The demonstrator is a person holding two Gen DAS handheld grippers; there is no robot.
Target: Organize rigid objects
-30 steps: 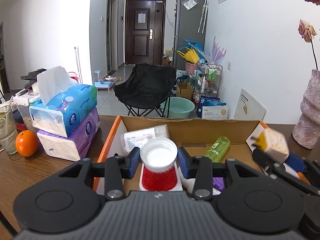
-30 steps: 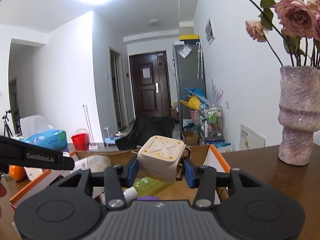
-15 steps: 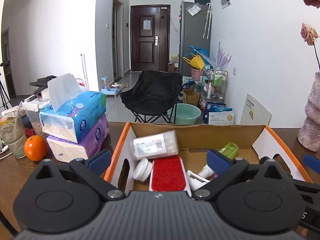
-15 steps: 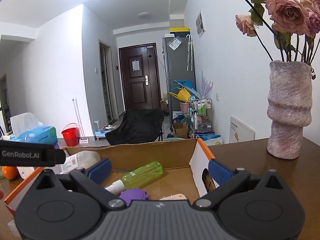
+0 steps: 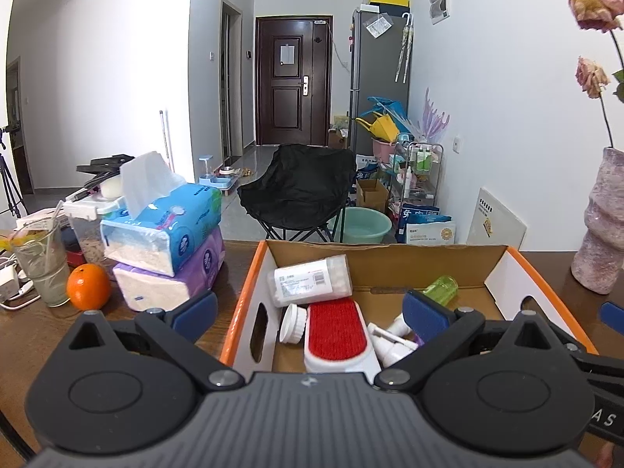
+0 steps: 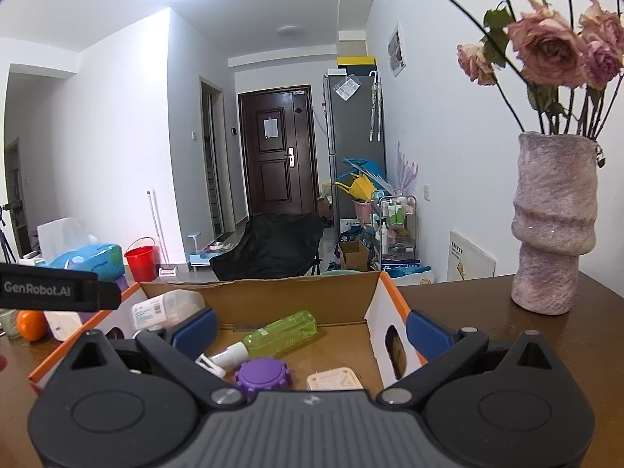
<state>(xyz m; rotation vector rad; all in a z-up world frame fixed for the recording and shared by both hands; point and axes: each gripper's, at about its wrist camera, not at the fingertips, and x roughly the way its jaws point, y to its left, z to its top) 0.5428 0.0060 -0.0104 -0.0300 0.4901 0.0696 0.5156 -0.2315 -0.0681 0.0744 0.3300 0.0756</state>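
Observation:
An orange-edged cardboard box point(image 5: 249, 292) sits on the wooden table. Inside lie a white cotton-swab jar point(image 5: 310, 280), a white cap point(image 5: 293, 323), a red-and-white brush point(image 5: 337, 333), a green spray bottle point(image 6: 279, 336), a purple lid point(image 6: 263, 376) and a beige square block point(image 6: 333, 379). My left gripper point(image 5: 310, 312) is open and empty above the box's near left. My right gripper point(image 6: 310, 329) is open and empty above the box's near right; the bottle also shows in the left wrist view point(image 5: 440, 288).
Stacked tissue packs point(image 5: 167, 241), an orange point(image 5: 88, 286) and a glass point(image 5: 39, 263) stand left of the box. A pink vase with dried roses point(image 6: 553, 226) stands to the right. A black chair point(image 5: 300, 191) is beyond the table.
Both grippers opened: the left let go of the white cap and the right let go of the beige block. Both objects now lie in the box and the grippers have drawn back.

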